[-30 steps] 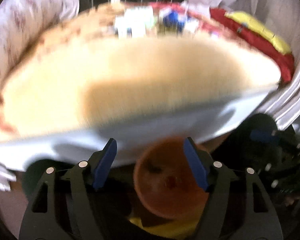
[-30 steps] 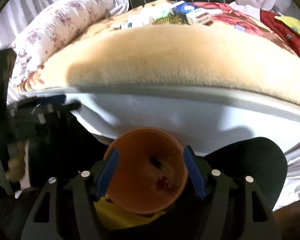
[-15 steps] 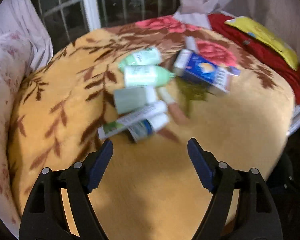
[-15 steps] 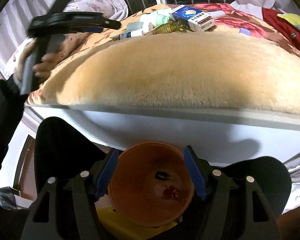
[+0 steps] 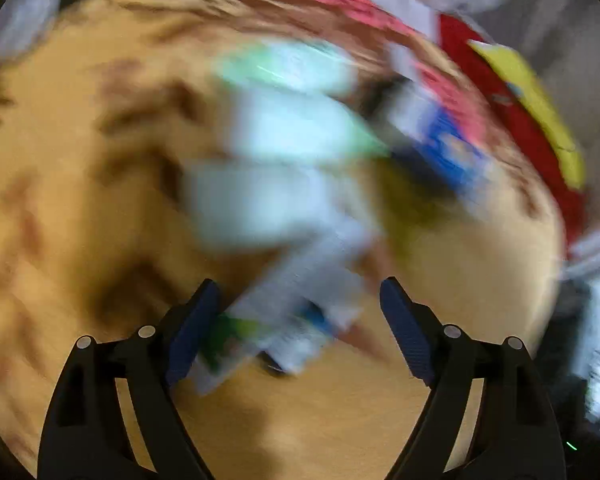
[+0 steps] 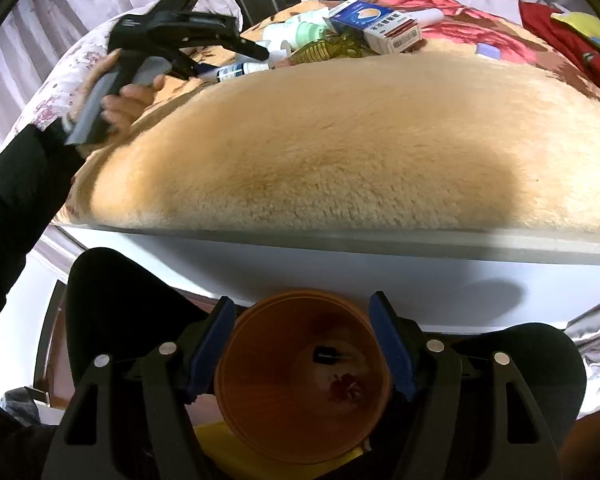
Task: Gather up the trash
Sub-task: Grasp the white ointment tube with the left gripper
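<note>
Left wrist view is a blur, but our left gripper [image 5: 296, 320] has just been opening its jaws wide over the trash pile [image 5: 284, 200], gripping nothing. In the right view that pile sits at 12 o'clock on the tan blanket [image 6: 340, 152], while our right gripper [image 6: 302, 344] brackets the orange bucket [image 6: 260, 412] at 6; can't tell if the pads press.

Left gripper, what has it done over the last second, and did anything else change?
The left gripper swung from the orange bin over the bed to the trash pile, jaws opening, nothing gripped. The right gripper stayed around the bin.
</note>
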A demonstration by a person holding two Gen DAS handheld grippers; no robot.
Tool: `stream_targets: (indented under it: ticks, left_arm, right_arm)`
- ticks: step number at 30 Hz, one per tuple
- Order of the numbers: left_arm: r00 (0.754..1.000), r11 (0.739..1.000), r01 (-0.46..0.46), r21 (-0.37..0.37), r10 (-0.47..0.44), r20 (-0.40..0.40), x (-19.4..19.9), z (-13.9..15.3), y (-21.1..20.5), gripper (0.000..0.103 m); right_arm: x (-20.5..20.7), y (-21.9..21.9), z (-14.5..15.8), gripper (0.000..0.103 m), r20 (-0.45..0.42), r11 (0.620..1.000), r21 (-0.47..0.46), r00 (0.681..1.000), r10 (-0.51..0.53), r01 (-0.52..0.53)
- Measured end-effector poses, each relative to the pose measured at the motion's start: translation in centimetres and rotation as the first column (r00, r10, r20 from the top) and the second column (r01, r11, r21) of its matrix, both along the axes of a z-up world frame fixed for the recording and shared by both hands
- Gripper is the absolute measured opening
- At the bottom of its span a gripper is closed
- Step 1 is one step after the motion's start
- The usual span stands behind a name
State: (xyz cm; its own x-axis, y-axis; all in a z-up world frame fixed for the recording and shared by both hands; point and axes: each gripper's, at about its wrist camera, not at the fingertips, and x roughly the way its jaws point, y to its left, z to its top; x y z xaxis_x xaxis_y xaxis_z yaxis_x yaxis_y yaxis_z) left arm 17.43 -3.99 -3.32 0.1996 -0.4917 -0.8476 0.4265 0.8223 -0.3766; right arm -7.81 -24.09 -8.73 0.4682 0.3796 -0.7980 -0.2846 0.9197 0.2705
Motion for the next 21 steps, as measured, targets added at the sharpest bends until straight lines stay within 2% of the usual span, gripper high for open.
stream_targets:
  ticks: [3,6,7,9,14,17,21]
  left_arm:
    - [0.996,0.996,0.081,0.033,-0.082,0.041,-3.7,0.9,-2.3,0.08]
    - [0.993,0.993,0.103,-0.053,-0.1,0.057,-6.1,2.4,-2.4,0.08]
    - [0.993,0.995,0.094,-0.036,-0.09,0.08,-6.4,2.9,-2.4,0.08]
    - [0.983,0.995,0.056,0.077,-0.069,0.169,-6.8,3.3,-2.6,0.08]
    - [0.976,0.981,-0.024,0.193,-0.019,0.217,-5.1,2.3,-2.2,0.08]
    - [0.978,0.977,-0.054,0.206,0.01,0.21,-3.7,1.7,-1.6,0.08]
    - [0.976,0.983,-0.129,0.13,0.103,0.19,-3.0,1.9,-0.2,0.08]
  right_arm:
    - [0.0,-0.3,0.0,0.07,0.006,1.0,-0.008,1.0,-0.005,0.005]
    - [0.0,-0.5,0.1,0.07,0.01,1.0,-0.007,1.0,-0.01,0.01]
    - [-0.1,-0.6,0.1,0.07,0.011,1.0,-0.005,1.0,-0.01,0.01]
    - [-0.3,-0.5,0.1,0.072,0.018,1.0,-0.006,1.0,-0.01,0.01]
    - [-0.6,-0.2,0.1,0.072,0.026,1.0,0.004,1.0,-0.003,0.003]
    - [-0.8,-0.3,0.3,0.072,0.034,1.0,0.0,0.999,-0.003,0.003]
    - [-0.7,-0.7,0.3,0.072,0.036,1.0,-0.01,0.999,-0.009,0.01]
